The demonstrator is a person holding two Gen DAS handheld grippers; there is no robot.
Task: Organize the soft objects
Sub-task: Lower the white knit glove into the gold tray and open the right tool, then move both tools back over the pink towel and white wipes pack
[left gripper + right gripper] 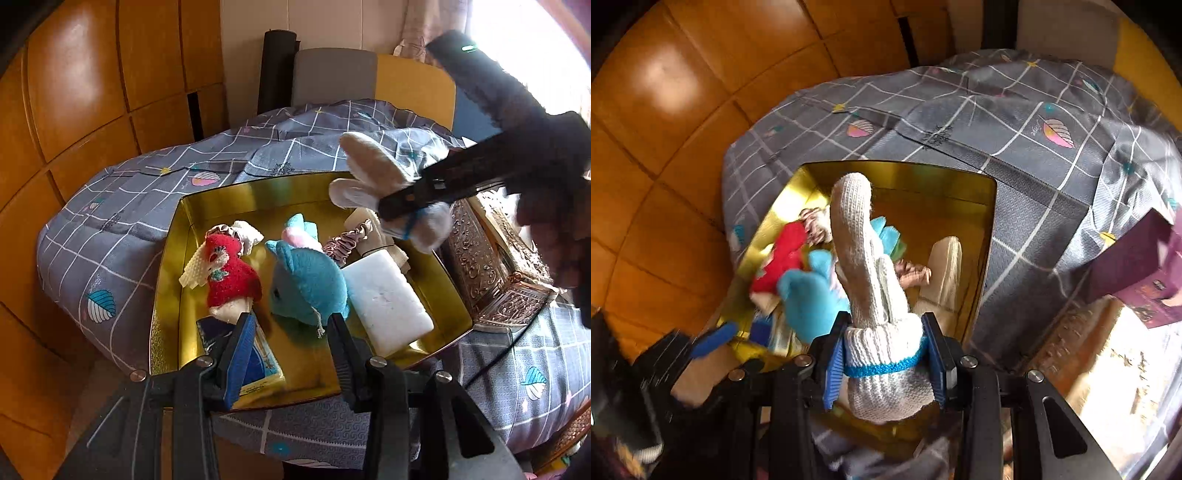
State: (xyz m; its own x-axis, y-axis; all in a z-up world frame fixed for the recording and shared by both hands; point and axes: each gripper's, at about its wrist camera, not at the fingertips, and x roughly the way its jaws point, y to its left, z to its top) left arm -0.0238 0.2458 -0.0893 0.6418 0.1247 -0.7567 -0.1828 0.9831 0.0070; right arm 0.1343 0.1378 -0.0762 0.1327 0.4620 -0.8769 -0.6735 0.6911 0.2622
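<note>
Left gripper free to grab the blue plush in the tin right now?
Probably yes. The left gripper is open and empty just short of the blue plush, nothing between them. The right gripper, shut on a white glove, hangs over the tin's far side, not over the plush.

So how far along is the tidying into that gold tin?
Mostly done: the red toy, blue plush and white sponge already lie in the gold tin. The right tongs grip a white glove above it. Left tongs are empty. Dropping the glove remains.
</note>
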